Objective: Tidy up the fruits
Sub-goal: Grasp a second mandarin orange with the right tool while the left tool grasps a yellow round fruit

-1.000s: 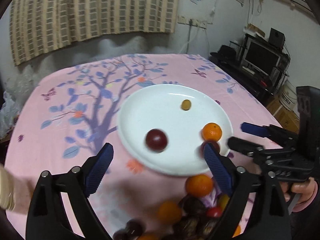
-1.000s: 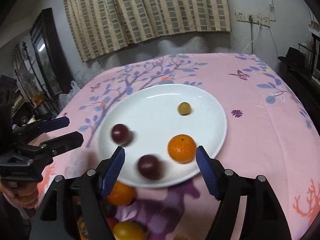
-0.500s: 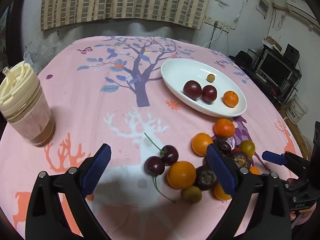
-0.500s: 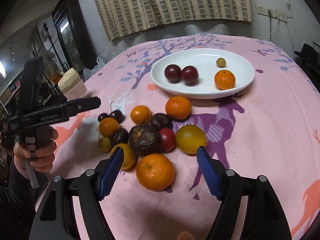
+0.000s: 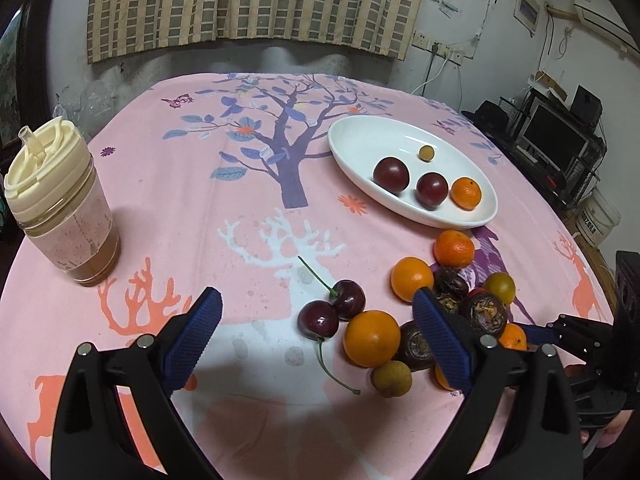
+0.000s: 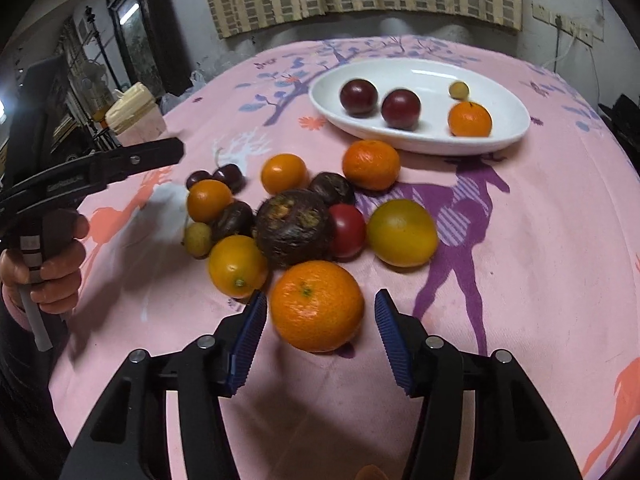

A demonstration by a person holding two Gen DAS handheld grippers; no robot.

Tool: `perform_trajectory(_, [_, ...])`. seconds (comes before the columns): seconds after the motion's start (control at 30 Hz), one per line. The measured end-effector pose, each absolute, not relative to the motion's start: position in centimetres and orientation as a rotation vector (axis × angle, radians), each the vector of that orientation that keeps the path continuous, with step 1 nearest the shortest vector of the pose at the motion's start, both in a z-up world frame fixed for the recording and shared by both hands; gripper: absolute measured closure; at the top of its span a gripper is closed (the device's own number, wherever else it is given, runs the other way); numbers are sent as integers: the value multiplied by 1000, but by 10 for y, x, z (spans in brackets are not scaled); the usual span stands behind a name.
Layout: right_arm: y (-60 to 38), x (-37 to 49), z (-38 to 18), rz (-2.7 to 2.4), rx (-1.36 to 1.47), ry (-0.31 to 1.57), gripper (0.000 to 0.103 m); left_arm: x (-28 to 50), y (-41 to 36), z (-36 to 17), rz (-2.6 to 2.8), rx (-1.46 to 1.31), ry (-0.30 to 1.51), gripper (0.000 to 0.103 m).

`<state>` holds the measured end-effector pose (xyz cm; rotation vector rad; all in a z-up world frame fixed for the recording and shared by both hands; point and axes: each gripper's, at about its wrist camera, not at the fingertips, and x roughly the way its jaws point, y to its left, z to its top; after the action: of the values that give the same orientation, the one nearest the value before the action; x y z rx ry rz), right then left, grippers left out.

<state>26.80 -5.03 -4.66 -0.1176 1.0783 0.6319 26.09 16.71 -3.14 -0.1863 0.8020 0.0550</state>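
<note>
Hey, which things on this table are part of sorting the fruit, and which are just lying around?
Part of the job:
- plate
- fruit pile
- tangerine between the right gripper's closing jaws, not yet pressed
- cherries near the open left gripper

Lying about:
- lidded cup
- monitor

**Fruits beside the plate, left tool open**

The left tool [image 5: 316, 340] stands open above two cherries [image 5: 332, 310]. At centre right, a white plate [image 5: 360, 140] holds four fruits. A lidded cup [image 5: 60, 204] stands upright at left on the desk [image 5: 180, 184].
</note>
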Motion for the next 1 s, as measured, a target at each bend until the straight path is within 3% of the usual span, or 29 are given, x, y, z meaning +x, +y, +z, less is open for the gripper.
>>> perform_trajectory(0.07, [-52, 268, -47, 640, -105, 1082, 48, 261, 165, -33, 47, -178, 809, 9])
perform_trajectory(0.13, [-53, 268, -46, 666, -88, 1078, 58, 261, 159, -35, 29, -163, 815, 9])
perform_trajectory(0.23, [-62, 271, -43, 646, -43, 1064, 58, 254, 141, -33, -61, -126, 821, 10])
perform_trajectory(0.4, [-87, 277, -26, 519, 10, 959, 58, 230, 89, -40, -256, -2, 831, 40])
perform_trajectory(0.5, [-94, 280, -27, 505, 43, 970, 58, 230, 64, -52, -296, 37, 876, 51])
perform_trajectory(0.83, [-89, 276, -23, 529, 26, 957, 58, 254, 54, -65, -253, -6, 937, 53])
perform_trajectory(1.0, [-89, 275, -23, 530, 26, 957, 58, 255, 54, -69, -218, 13, 942, 63])
